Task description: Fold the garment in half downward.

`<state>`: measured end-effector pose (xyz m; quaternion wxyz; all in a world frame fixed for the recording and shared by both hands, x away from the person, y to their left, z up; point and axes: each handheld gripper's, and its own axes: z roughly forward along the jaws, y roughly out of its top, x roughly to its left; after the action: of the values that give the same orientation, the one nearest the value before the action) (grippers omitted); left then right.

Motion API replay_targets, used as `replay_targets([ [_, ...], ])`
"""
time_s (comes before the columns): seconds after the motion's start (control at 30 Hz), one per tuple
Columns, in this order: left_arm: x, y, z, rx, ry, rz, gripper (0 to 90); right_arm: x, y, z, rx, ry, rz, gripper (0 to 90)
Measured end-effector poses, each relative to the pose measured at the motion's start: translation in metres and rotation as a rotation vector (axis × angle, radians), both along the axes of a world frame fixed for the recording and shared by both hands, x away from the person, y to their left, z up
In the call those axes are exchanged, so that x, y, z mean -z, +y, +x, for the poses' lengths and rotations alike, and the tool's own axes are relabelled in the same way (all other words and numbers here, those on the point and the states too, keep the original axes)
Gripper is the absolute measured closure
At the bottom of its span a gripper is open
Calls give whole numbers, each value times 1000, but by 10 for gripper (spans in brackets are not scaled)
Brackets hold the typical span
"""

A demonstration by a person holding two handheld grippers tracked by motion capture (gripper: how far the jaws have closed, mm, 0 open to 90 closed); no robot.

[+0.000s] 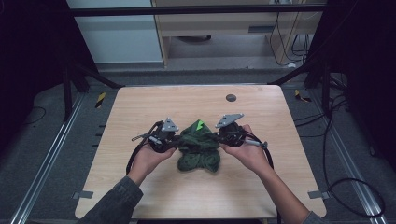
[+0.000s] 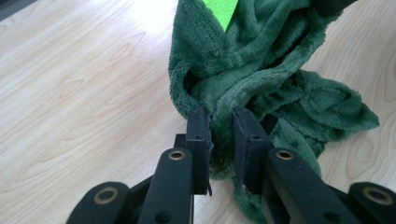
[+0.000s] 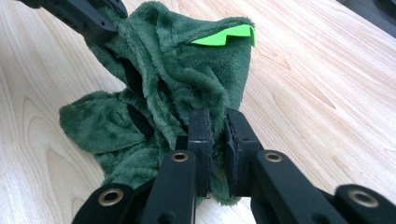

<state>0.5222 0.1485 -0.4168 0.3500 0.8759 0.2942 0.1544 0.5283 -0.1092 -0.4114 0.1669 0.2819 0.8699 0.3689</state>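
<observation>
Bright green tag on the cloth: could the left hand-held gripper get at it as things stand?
Probably not right away: the left hand-held gripper is shut on the green cloth, so it would have to let go first. The tag itself lies uncovered on top.

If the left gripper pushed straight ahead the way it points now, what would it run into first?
The green fleece cloth itself: the left gripper is already shut on a fold of it, with the bunched bulk directly ahead. Beyond that, probably the right gripper on the far side; depth is unclear.

Right claw [image 3: 218, 140] pinches the green plush cloth [image 3: 173, 84] above the table [image 3: 327, 93]
</observation>
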Motion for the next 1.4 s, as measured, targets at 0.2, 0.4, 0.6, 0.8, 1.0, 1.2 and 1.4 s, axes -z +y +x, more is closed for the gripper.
replay_targets([
  [0.2, 5, 2, -4, 0, 3, -4, 771, 3, 0, -5, -10, 0, -1, 813],
  [0.4, 8, 2, -8, 7, 5, -5, 764, 6, 0, -9, -10, 5, -1, 811],
  [0.6, 10, 2, -11, 10, 9, -15, 757, 8, -1, -13, -13, 8, -1, 803],
  [0.8, 13, 2, -15, 18, 14, -1, 741, 9, -3, -18, -17, 5, -1, 787],
  [1.0, 18, 2, -19, 21, 22, 3, 732, 11, -3, -22, -23, 10, -2, 778],
  [1.2, 21, 3, -22, 25, 21, 6, 724, 14, -5, -26, -25, 15, 0, 765],
  [1.4, 24, 4, -25, 28, 24, 7, 722, 18, -8, -30, -22, 19, 5, 756],
])
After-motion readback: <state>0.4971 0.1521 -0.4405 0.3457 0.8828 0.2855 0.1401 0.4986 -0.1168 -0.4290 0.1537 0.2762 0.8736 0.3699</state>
